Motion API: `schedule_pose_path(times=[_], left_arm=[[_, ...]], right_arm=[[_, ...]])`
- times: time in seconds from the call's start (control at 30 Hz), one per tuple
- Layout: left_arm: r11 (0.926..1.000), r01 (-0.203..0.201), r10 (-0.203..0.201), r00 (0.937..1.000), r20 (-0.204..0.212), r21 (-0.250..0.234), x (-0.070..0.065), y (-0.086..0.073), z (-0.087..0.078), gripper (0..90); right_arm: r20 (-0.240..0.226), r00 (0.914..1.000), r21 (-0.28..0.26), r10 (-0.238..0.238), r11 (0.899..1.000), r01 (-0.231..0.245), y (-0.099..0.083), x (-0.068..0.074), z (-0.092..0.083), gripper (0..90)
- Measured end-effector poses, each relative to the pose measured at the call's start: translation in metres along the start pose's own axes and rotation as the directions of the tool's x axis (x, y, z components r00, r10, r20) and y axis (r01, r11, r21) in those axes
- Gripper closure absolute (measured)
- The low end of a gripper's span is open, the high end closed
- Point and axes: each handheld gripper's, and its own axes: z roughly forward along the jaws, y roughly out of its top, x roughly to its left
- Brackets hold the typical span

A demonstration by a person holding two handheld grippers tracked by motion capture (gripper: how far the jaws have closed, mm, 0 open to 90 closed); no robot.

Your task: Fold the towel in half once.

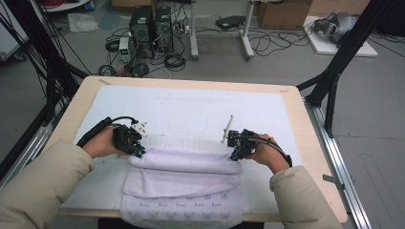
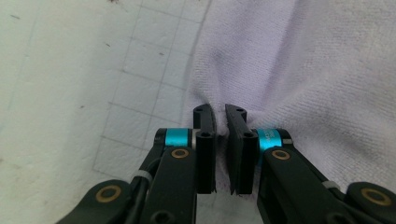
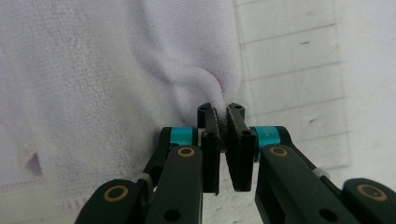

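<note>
Lilac towel's [image 1: 184,164] fold edge (both corners) pinched by left claw [image 1: 138,151], right claw [image 1: 235,155].

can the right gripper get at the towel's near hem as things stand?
Probably not right away. The right gripper is shut on the far right corner of the towel, as the left gripper is on the left. The near hem hangs over the table edge with nothing on it; it would need to let go first.

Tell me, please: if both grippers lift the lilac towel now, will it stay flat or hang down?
Probably it hangs: the lilac towel already bunches into soft wrinkles where the left gripper and the right gripper pinch its edge. Its looped terry surface likely resists slipping. Its near end droops over the table edge, so it looks floppy.
</note>
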Motion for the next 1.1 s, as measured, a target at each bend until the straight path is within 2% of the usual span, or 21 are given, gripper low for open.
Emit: schedule_pose_path(times=[0.03,0.13,0.2,0.27,0.33,0.4,0.47,0.5,0.53,0.57,0.67,0.73,0.77,0.8,0.87,0.93,0.97,1.0,1.03,1.07,1.1], left_arm=[[0.9999,-0.013,0.013,0.9997,-0.021,-0.006,0.0,0.0,-0.003,83.6],[0.9985,-0.014,0.01,0.997,-0.077,-0.052,0.001,-0.001,-0.014,84.2],[0.9964,-0.009,-0.001,0.9924,-0.123,-0.084,0.004,0.0,-0.022,84.4],[0.9926,0.0,-0.021,0.9857,-0.167,-0.122,0.009,0.0,-0.03,84.5],[0.9882,0.005,-0.037,0.9769,-0.21,-0.153,0.015,0.002,-0.036,84.5],[0.9845,0.011,-0.052,0.9717,-0.231,-0.175,0.022,0.004,-0.042,84.5],[0.9813,0.021,-0.068,0.9681,-0.241,-0.191,0.031,0.008,-0.047,84.5],[0.9792,0.023,-0.075,0.9638,-0.256,-0.202,0.034,0.01,-0.049,84.5],[0.9779,0.03,-0.084,0.962,-0.26,-0.207,0.039,0.013,-0.051,84.5],[0.9781,0.034,-0.088,0.9627,-0.256,-0.205,0.043,0.015,-0.053,84.5],[0.9782,0.035,-0.092,0.9571,-0.275,-0.204,0.056,0.02,-0.056,84.5],[0.9776,0.042,-0.101,0.9526,-0.287,-0.206,0.064,0.022,-0.057,84.5],[0.9758,0.038,-0.104,0.9474,-0.303,-0.215,0.068,0.023,-0.057,84.5],[0.973,0.045,-0.115,0.9451,-0.306,-0.226,0.071,0.024,-0.057,84.5],[0.9725,0.049,-0.118,0.9472,-0.298,-0.228,0.077,0.026,-0.056,84.5],[0.974,0.052,-0.117,0.949,-0.293,-0.22,0.082,0.028,-0.049,84.4],[0.9759,0.055,-0.117,0.9489,-0.293,-0.211,0.084,0.028,-0.045,84.2],[0.9769,0.061,-0.118,0.9518,-0.283,-0.205,0.086,0.028,-0.042,84.0],[0.9772,0.078,-0.127,0.9596,-0.251,-0.197,0.089,0.027,-0.036,83.2],[0.9803,0.074,-0.117,0.9642,-0.238,-0.183,0.089,0.027,-0.032,82.0],[0.981,0.07,-0.111,0.9673,-0.228,-0.181,0.089,0.026,-0.028,79.7]], right_arm=[[0.015,0.9999,-0.008,0.008,1.0,-0.007,-0.001,0.0,-0.002,85.9],[0.052,0.9983,-0.047,0.026,0.999,-0.024,-0.004,-0.002,-0.01,86.3],[0.091,0.9947,-0.081,0.047,0.996,-0.039,-0.006,-0.004,-0.018,86.4],[0.155,0.9839,-0.118,0.089,0.99,-0.071,-0.007,-0.007,-0.026,86.6],[0.192,0.9737,-0.155,0.123,0.983,-0.094,-0.008,-0.012,-0.034,86.6],[0.242,0.9577,-0.2,0.157,0.974,-0.109,-0.007,-0.017,-0.042,86.6],[0.264,0.9445,-0.232,0.196,0.963,-0.135,-0.005,-0.024,-0.049,86.6],[0.284,0.9367,-0.243,0.204,0.96,-0.136,-0.004,-0.027,-0.052,86.6],[0.3,0.9288,-0.255,0.218,0.956,-0.142,-0.002,-0.031,-0.055,86.7],[0.307,0.9229,-0.266,0.232,0.952,-0.152,-0.001,-0.034,-0.057,86.8],[0.326,0.912,-0.288,0.249,0.945,-0.156,0.002,-0.044,-0.062,86.7],[0.353,0.8987,-0.303,0.261,0.94,-0.154,0.002,-0.05,-0.064,86.8],[0.37,0.8869,-0.314,0.276,0.936,-0.16,0.002,-0.052,-0.065,86.9],[0.395,0.8707,-0.331,0.293,0.93,-0.163,0.002,-0.055,-0.066,86.9],[0.422,0.848,-0.35,0.321,0.92,-0.175,0.001,-0.06,-0.067,86.9],[0.446,0.8295,-0.357,0.336,0.917,-0.179,0.002,-0.064,-0.065,86.8],[0.448,0.8329,-0.349,0.326,0.921,-0.172,0.003,-0.066,-0.063,86.8],[0.436,0.8439,-0.336,0.313,0.926,-0.17,0.003,-0.068,-0.059,86.7],[0.429,0.8491,-0.323,0.309,0.93,-0.175,0.004,-0.07,-0.055,86.6],[0.417,0.8591,-0.307,0.297,0.936,-0.174,0.004,-0.072,-0.05,86.2],[0.393,0.874,-0.3,0.286,0.938,-0.172,0.003,-0.073,-0.046,85.3]])
